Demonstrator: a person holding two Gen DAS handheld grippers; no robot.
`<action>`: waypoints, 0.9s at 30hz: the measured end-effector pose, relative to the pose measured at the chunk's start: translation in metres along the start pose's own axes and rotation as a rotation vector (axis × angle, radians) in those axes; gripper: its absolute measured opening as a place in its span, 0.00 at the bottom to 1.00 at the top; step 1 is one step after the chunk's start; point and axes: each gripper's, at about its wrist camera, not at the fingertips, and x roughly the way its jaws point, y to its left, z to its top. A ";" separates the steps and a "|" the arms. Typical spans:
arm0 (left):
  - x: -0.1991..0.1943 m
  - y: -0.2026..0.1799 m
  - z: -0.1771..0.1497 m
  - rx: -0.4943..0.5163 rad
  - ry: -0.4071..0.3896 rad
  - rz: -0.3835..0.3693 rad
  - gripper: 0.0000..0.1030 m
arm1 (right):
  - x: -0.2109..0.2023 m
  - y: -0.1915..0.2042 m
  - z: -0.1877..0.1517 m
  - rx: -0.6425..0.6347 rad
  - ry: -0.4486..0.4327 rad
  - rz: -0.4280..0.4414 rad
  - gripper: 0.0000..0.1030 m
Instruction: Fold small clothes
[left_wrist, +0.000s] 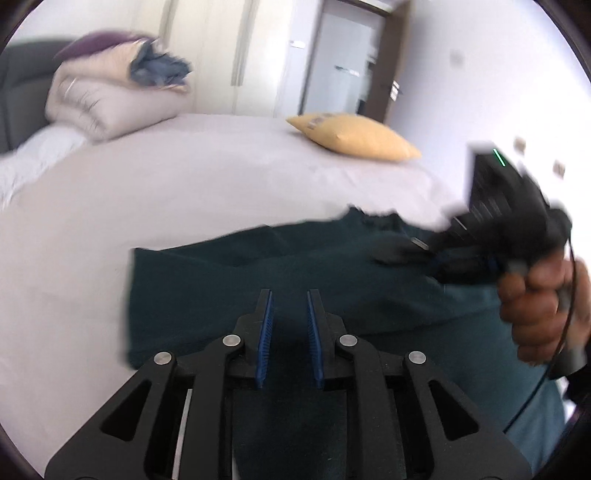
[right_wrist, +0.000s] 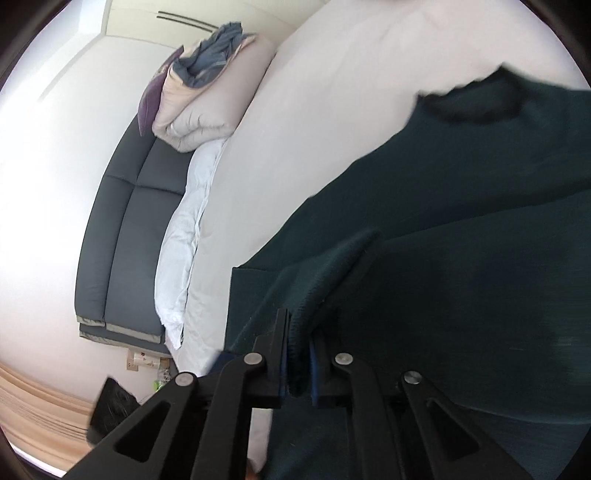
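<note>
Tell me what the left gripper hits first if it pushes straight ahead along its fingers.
Most likely the dark green garment spread on the bed: the left gripper points down at it, jaws slightly apart with nothing between them. Depth is hard to judge through the fisheye.

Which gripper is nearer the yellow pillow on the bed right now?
Right. In the left wrist view the right gripper is at the dark green garment's far side, toward the yellow pillow. The left gripper hovers over the garment's near part, farther back.
</note>
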 end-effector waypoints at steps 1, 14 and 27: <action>-0.003 0.014 0.005 -0.051 -0.003 -0.001 0.17 | -0.012 -0.005 0.000 -0.010 -0.013 -0.017 0.10; 0.008 0.086 0.055 -0.229 0.083 -0.013 0.17 | -0.099 -0.067 -0.003 0.025 -0.139 -0.158 0.10; 0.059 0.058 0.064 -0.161 0.186 -0.044 0.17 | -0.133 -0.092 0.003 0.012 -0.197 -0.281 0.10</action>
